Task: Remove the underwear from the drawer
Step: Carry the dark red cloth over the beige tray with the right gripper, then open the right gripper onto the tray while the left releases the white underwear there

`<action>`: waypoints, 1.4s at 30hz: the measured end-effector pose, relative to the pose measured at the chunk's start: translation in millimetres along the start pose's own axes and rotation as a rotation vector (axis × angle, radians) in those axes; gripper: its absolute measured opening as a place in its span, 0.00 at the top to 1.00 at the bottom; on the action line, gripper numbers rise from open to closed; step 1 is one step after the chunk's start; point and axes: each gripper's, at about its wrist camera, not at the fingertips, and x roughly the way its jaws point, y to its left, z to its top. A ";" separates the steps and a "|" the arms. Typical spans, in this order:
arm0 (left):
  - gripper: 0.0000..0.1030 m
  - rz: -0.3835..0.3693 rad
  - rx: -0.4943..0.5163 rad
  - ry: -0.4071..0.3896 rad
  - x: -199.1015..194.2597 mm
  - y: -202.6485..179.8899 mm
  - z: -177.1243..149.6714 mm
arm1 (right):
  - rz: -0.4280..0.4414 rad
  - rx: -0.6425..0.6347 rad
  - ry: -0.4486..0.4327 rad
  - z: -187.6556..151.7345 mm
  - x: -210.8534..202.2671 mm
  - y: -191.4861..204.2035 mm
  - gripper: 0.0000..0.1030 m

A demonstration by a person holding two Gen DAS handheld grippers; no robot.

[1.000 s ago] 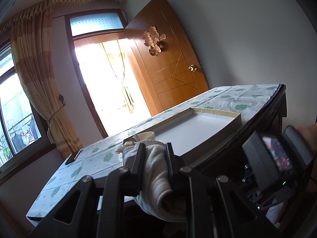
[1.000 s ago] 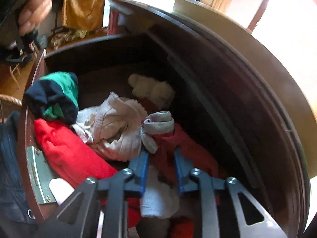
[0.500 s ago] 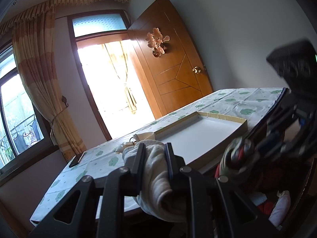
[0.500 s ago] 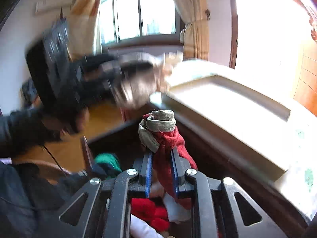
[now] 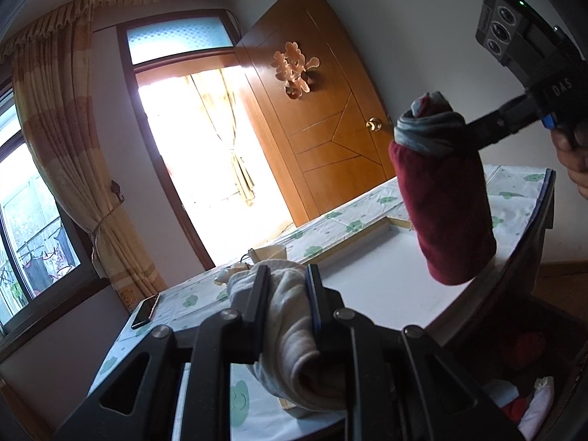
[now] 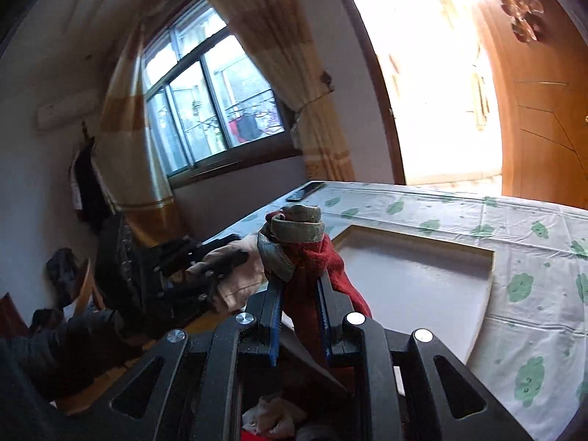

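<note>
My right gripper [image 6: 298, 296] pinches the red underwear [image 6: 312, 272], my left gripper [image 5: 286, 294] the white pair [image 5: 294, 316]; I should lower both gently onto the tray [image 6: 422, 279].

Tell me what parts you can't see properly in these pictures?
- Drawer, left wrist view: dark and cut by the edge; its clothes are just scraps.
- Cream underwear, left wrist view: its sides hide behind the left gripper jaws.
- Red underwear, right wrist view: its lower end hides behind the right gripper.
- Doorway, right wrist view: glare washes out everything outside.
</note>
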 end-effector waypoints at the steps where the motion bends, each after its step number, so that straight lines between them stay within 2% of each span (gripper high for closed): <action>1: 0.83 -0.002 0.005 0.007 5.1 0.5 1.6 | -0.015 0.011 0.003 6.1 -2.2 -5.5 0.83; 8: 0.83 -0.019 0.026 0.080 48.2 1.9 6.2 | -0.115 0.105 0.053 20.8 24.7 -56.5 0.83; 13: 0.83 -0.025 0.024 0.144 84.1 0.9 5.9 | -0.230 0.115 0.092 28.6 48.0 -86.4 0.83; 16: 0.83 -0.034 0.022 0.182 104.4 0.2 4.9 | -0.271 0.133 0.104 33.0 65.1 -103.6 0.83; 27: 0.83 -0.062 0.005 0.280 160.2 7.3 7.2 | -0.412 0.167 0.126 46.0 100.9 -143.8 0.82; 34: 0.83 -0.053 0.061 0.324 178.0 -5.3 2.9 | -0.475 0.168 0.140 45.1 107.7 -161.7 0.82; 35: 0.83 -0.049 0.070 0.329 179.3 -7.2 1.7 | -0.470 0.174 0.142 44.3 107.6 -163.1 0.81; 37: 0.75 -0.044 0.085 0.348 183.0 -10.0 -1.6 | -0.487 0.178 0.142 41.7 107.3 -167.0 0.77; 39: 0.74 -0.019 0.112 0.362 185.4 -13.8 -5.0 | -0.517 0.180 0.141 38.2 105.4 -169.5 0.63; 42: 0.53 0.001 0.120 0.364 183.1 -13.5 -4.2 | -0.527 0.163 0.149 31.4 102.9 -167.8 0.48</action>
